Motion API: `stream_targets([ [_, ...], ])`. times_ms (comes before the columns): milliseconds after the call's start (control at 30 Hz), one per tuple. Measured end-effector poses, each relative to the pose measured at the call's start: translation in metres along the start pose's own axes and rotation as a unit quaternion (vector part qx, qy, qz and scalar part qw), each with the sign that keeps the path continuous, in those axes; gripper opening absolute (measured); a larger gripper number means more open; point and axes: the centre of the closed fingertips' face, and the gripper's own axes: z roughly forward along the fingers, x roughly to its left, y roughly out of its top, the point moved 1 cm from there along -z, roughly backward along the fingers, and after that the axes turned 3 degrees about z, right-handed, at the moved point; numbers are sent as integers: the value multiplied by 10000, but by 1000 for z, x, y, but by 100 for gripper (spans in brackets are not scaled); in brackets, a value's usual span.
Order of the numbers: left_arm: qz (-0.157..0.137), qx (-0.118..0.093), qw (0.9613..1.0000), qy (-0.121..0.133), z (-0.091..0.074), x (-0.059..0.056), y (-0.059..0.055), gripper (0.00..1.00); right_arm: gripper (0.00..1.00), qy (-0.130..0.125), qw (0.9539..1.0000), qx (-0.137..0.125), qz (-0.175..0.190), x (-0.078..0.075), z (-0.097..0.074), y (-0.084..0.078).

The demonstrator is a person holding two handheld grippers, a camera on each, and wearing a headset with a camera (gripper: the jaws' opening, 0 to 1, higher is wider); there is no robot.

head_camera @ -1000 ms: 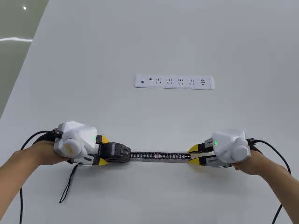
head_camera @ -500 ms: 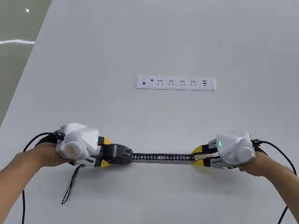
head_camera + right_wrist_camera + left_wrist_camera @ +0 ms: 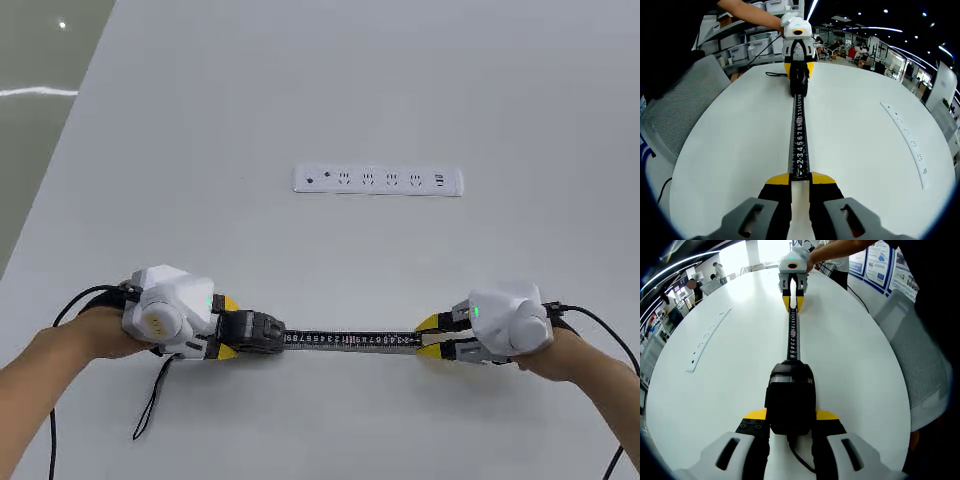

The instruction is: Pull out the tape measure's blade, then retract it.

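On the table [image 3: 330, 90], the left gripper [image 3: 228, 336] has its jaws pinching the tape measure [image 3: 258, 333] case and the right gripper [image 3: 432, 338] clamps the blade [image 3: 350, 340] tip — the blade runs straight between them, so retraction likely means closing along that axis.

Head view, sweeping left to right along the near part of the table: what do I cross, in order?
left hand → left gripper → tape measure case → blade → right gripper → right hand
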Motion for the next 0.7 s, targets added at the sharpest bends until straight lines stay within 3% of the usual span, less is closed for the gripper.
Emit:
stream_targets([
  [700, -28, 22, 10000, 0, 0, 0, 0, 27, 10, -45, 10000, -7, -7, -1, -6, -7],
])
